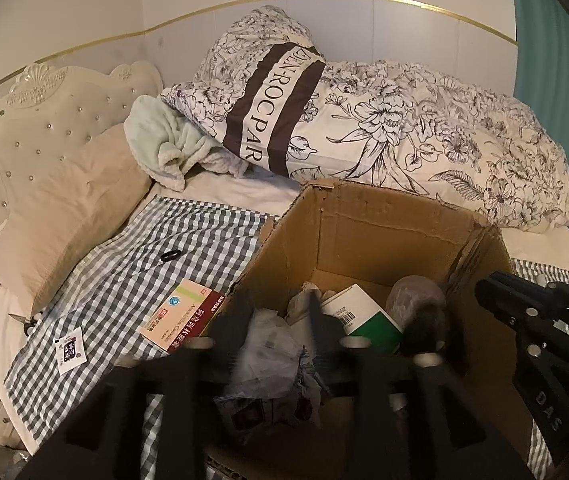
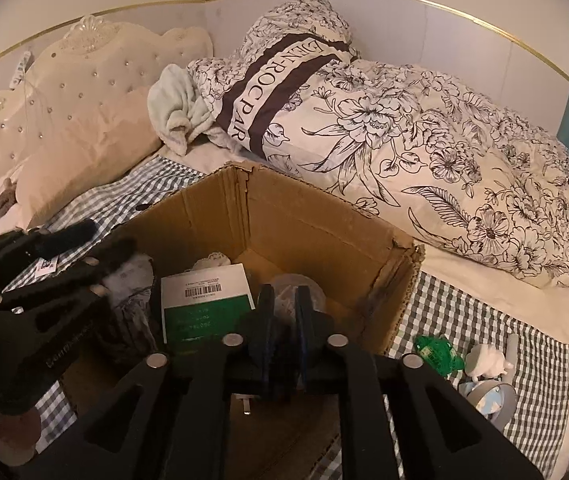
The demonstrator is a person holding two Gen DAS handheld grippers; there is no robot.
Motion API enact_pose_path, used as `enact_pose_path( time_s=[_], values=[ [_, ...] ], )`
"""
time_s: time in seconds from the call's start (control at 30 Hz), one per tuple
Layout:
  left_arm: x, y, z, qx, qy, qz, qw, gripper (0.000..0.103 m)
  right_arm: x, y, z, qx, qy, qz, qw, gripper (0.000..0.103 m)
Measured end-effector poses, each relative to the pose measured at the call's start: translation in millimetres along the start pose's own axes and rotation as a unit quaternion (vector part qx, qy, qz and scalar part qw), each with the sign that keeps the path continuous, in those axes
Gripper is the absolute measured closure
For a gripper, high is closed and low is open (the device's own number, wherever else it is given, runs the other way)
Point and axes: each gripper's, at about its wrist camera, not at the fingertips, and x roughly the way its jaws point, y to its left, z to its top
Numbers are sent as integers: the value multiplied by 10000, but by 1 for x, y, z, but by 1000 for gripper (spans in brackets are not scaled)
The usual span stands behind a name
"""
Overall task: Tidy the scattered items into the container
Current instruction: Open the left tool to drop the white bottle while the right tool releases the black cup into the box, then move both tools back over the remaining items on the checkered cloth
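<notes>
An open cardboard box [image 1: 364, 216] [image 2: 284, 216] stands on the checked cloth of a bed. Inside it lie a green-and-white carton [image 1: 364, 316] [image 2: 204, 292], a clear plastic lump [image 1: 416, 296] [image 2: 296, 284] and a crumpled plastic packet [image 1: 268, 344]. My left gripper [image 1: 280, 308] [image 2: 100, 244] hangs open over the box's left side, the packet lying loose below its fingers. My right gripper [image 2: 284, 300] [image 1: 492, 296] is over the box's right side. Its jaws stand a narrow gap apart, and nothing is pressed between them. A red-and-cream medicine box [image 1: 184, 316], a black ring [image 1: 169, 256] and a small sachet [image 1: 69, 350] lie on the cloth left of the box.
To the right of the box lie a green toy [image 2: 438, 354], a white figure [image 2: 484, 362] and a grey roll [image 2: 488, 396]. A floral quilt [image 2: 444, 152] is heaped behind the box. A beige pillow [image 1: 72, 204] and a tufted headboard [image 1: 44, 120] stand at the left.
</notes>
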Motion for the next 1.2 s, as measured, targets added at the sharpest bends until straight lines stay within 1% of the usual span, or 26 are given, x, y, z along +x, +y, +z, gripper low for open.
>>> enact_pose_path(
  time_s=[0.03, 0.07, 0.1, 0.13, 0.17, 0.23, 0.3, 0.4, 0.57, 0.7, 0.8, 0.87, 0.9, 1.0, 1.1, 1.2],
  values=[
    [-3, 0, 1, -20, -72, 23, 10000, 29, -3, -1, 0, 11, -31, -2, 10000, 77],
    [-7, 0, 2, -35, -138, 38, 9999, 28, -7, -3, 0, 33, -76, -5, 10000, 71],
    [-11, 0, 4, -46, -187, 36, 9998, 27, -11, -5, 0, 60, -119, -15, 9999, 70],
    [-15, -1, 5, -55, -223, 31, 9997, 21, -15, -7, 0, 86, -154, -29, 9998, 70],
    [-18, -2, 6, -65, -264, 37, 9996, 13, -20, -10, 1, 119, -199, -47, 9997, 69],
    [-27, -4, 8, -81, -401, 87, 9991, 4, -28, -15, 2, 172, -275, -86, 9994, 66],
    [-35, -6, 10, -69, -468, 79, 9989, 1, -38, -21, 2, 241, -380, -111, 9989, 55],
    [-45, -8, 13, -53, -525, -7, 9986, 0, -58, -28, 3, 355, -622, -142, 9973, 43],
    [-63, -14, 16, -51, -588, -142, 9982, 0, -91, -39, 3, 465, -939, -184, 9943, 31],
    [-76, -18, 15, -101, -549, 12, 9984, 0, -116, -46, 0, 498, -1125, -226, 9921, 18],
    [-88, -22, 16, -68, -609, 103, 9981, 0, -136, -51, -4, 524, -1255, -315, 9902, 11],
    [-96, -25, 15, -55, -653, 14, 9979, 0, -150, -55, -8, 535, -1318, -406, 9890, 7],
    [-101, -28, 15, -35, -674, -91, 9977, 0, -155, -58, -10, 538, -1336, -458, 9885, 4],
    [-114, -37, 12, 72, -714, -313, 9969, 0, -172, -66, -16, 546, -1389, -632, 9868, 0],
    [-127, -52, 11, 243, -827, -252, 9960, 0, -188, -76, -22, 537, -1464, -913, 9835, 0],
    [-138, -66, 10, 368, -895, -231, 9950, 0, -204, -89, -29, 572, -1561, -1050, 9805, 0]
  ],
)
